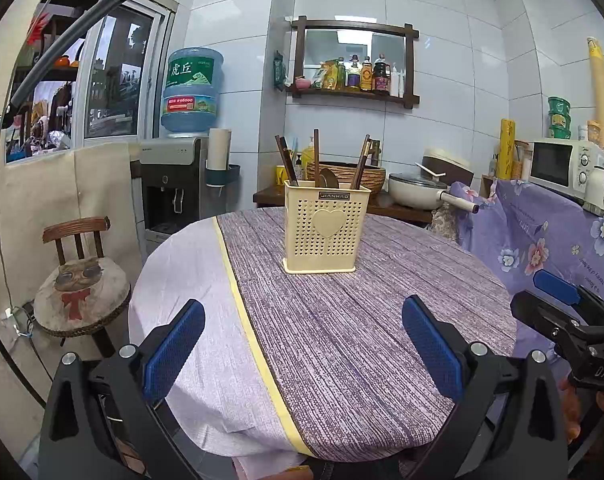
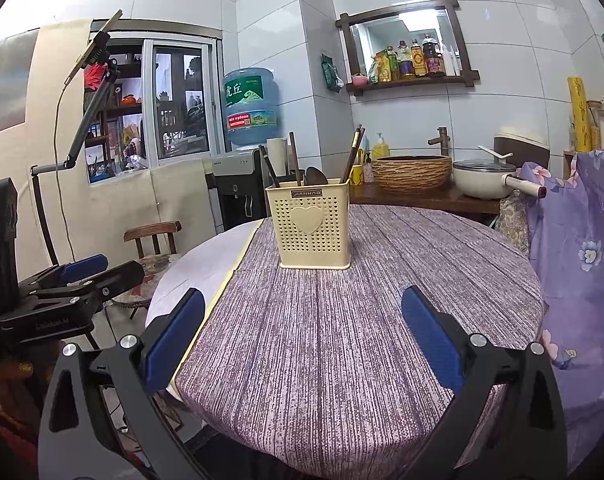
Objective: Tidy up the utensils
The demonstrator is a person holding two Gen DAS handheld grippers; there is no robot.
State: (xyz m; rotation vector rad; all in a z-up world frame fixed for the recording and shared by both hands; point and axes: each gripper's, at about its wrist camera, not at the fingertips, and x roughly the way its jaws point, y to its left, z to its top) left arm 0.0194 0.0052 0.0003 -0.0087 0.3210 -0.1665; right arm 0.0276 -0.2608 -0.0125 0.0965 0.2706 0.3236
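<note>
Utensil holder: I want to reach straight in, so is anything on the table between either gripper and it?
Nothing visible. Only bare tablecloth lies between the open right gripper and the utensil holder, and likewise ahead of the open left gripper.

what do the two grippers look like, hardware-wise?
Both match: the left gripper and right gripper have black angular frames, silver round bolts and textured blue pads on each finger. The right gripper's body carries white "DAS" lettering, seen from the left wrist view.
</note>
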